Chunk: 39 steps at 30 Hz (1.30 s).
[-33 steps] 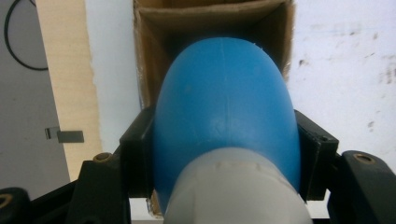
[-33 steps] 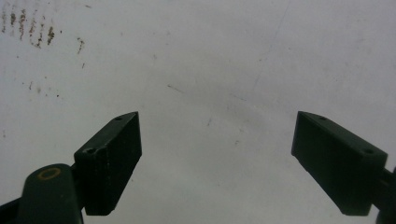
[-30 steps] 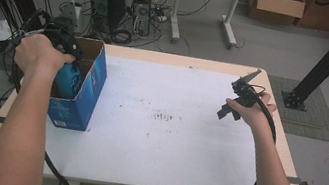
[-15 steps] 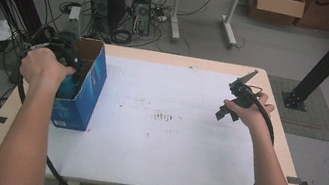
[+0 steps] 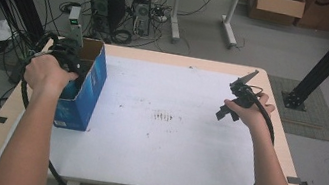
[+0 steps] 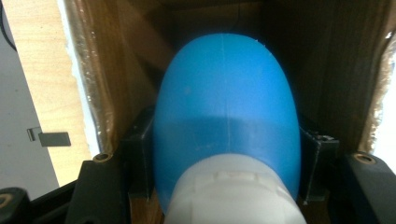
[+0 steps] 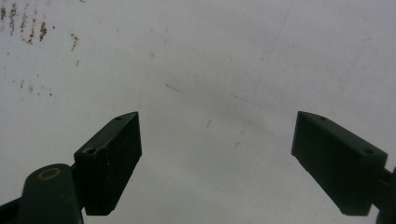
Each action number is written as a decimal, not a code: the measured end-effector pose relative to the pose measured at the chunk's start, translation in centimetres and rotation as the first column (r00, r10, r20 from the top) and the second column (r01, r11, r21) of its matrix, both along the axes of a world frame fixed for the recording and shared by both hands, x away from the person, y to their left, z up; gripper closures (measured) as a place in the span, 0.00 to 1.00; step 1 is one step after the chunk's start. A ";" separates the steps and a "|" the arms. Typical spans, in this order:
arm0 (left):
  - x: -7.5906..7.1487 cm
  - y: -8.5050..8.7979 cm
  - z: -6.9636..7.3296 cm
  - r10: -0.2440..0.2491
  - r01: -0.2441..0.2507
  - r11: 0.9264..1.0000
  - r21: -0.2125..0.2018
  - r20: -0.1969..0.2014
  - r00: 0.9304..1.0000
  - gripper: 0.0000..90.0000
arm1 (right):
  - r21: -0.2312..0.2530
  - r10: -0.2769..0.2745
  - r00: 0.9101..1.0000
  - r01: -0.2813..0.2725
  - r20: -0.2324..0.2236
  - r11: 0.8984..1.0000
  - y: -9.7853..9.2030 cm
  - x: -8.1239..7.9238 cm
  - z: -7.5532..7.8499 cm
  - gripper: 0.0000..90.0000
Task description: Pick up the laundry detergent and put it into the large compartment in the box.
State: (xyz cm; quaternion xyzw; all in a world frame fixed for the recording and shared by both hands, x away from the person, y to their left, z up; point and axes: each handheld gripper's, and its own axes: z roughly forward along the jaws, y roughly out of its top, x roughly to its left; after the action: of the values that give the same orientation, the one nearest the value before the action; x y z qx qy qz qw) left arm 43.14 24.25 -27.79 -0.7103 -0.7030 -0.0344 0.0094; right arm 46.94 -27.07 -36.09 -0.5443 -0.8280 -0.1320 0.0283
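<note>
A blue bottle with a white cap [image 6: 226,126] is clamped between the jaws of the left gripper [image 5: 67,58] inside the open blue cardboard box [image 5: 85,90] at the left edge of the desk [image 5: 161,163]; the right gripper [image 5: 235,97] is held above the desk's right side, jaws spread wide and empty

We are holding the left gripper [image 5: 69,59] low at the table's left edge, jaws clamped, left forearm stretching up from the bottom. We are keeping the right gripper [image 7: 217,163] raised over the table's right side, jaws spread wide, nothing between them.
</note>
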 end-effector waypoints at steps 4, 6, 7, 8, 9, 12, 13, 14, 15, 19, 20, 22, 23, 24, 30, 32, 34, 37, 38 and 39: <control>0.0 -0.1 -0.1 -0.004 0.004 1.000 0.003 -0.003 1.000 0.42 | -0.002 0.003 1.000 -0.003 0.000 1.000 0.0 0.0 0.1 0.18; -0.1 -0.1 -0.1 -0.005 0.005 1.000 0.004 0.003 1.000 0.42 | -0.002 0.001 1.000 -0.001 -0.002 1.000 0.1 0.0 0.0 0.18; -0.1 -0.2 -0.2 -0.005 0.005 1.000 0.005 0.002 1.000 0.42 | -0.001 0.001 1.000 -0.001 -0.004 1.000 0.1 0.0 0.0 0.18; -0.1 -0.1 -0.2 -0.005 0.005 1.000 0.004 0.004 1.000 0.42 | 0.000 0.005 1.000 -0.005 -0.002 1.000 0.1 0.0 0.0 0.18; -0.1 -0.1 -0.2 -0.007 0.007 1.000 0.005 0.003 1.000 0.42 | 0.000 0.004 1.000 -0.004 -0.004 1.000 0.2 0.0 0.0 0.18; -0.1 -0.1 -0.2 -0.009 0.009 1.000 0.004 0.003 1.000 0.42 | -0.001 0.004 1.000 -0.004 -0.002 1.000 0.2 0.0 0.0 0.18; -0.1 -0.1 -0.2 -0.005 0.005 1.000 0.001 0.010 1.000 0.42 | 0.001 0.004 1.000 -0.004 -0.002 1.000 0.2 -0.1 0.0 0.18; -0.1 -0.1 -0.2 -0.004 0.004 1.000 0.000 0.008 1.000 0.42 | 0.000 0.007 1.000 -0.007 -0.002 1.000 0.2 -0.1 0.0 0.18; -0.1 0.0 -0.2 -0.004 0.004 1.000 -0.003 0.008 1.000 0.42 | -0.001 0.008 1.000 -0.008 -0.002 1.000 0.2 -0.1 0.0 0.18; -0.2 0.1 -0.2 -0.002 0.002 1.000 -0.008 0.010 1.000 0.42 | 0.001 0.003 1.000 -0.003 -0.005 1.000 0.1 -0.1 -0.1 0.18; -0.2 0.1 -0.2 -0.002 0.002 1.000 -0.008 0.010 1.000 0.42 | 0.002 0.002 1.000 -0.002 -0.006 1.000 0.1 -0.1 -0.1 0.18; -0.2 0.1 -0.2 -0.001 0.001 1.000 -0.013 0.011 1.000 0.42 | 0.001 0.003 1.000 -0.003 -0.005 1.000 0.1 -0.1 -0.1 0.18; -0.2 0.1 -0.2 0.000 0.000 1.000 -0.016 0.011 1.000 0.42 | 0.004 0.001 1.000 -0.001 -0.004 1.000 0.1 -0.1 0.0 0.18; -0.2 0.1 -0.2 0.004 -0.004 1.000 -0.022 0.012 1.000 0.41 | 0.004 0.000 1.000 0.000 -0.004 1.000 0.1 -0.1 0.0 0.18; -0.4 0.4 0.0 0.025 -0.024 0.999 -0.036 0.018 1.000 0.38 | 0.005 -0.001 1.000 0.001 -0.007 1.000 0.2 -0.2 0.0 0.18; -0.4 0.5 0.0 0.028 -0.027 0.999 -0.037 0.016 0.999 0.37 | 0.002 0.007 1.000 -0.007 -0.001 1.000 0.1 -0.2 -0.1 0.18; -0.5 0.5 0.0 0.025 -0.025 0.999 -0.039 0.014 1.000 0.36 | 0.004 0.002 1.000 -0.002 -0.006 1.000 0.2 -0.2 0.0 0.18; -0.5 0.4 0.2 0.026 -0.025 0.999 -0.041 0.017 1.000 0.35 | 0.004 0.008 1.000 -0.008 -0.003 1.000 0.2 -0.2 0.0 0.18; -0.5 0.4 0.3 0.028 -0.027 0.999 -0.042 0.021 0.999 0.34 | 0.005 0.009 1.000 -0.009 -0.003 1.000 0.2 -0.2 0.0 0.18; -0.5 0.4 0.4 0.026 -0.025 0.999 -0.041 0.020 0.999 0.34 | 0.005 0.007 1.000 -0.007 -0.003 1.000 0.2 -0.2 0.0 0.18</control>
State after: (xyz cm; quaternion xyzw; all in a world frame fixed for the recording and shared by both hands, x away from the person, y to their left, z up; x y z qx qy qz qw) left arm 42.59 24.64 -27.35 -0.7010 -0.7126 -0.0274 -0.0117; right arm 46.75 -26.86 -36.04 -0.5416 -0.8294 -0.1334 0.0313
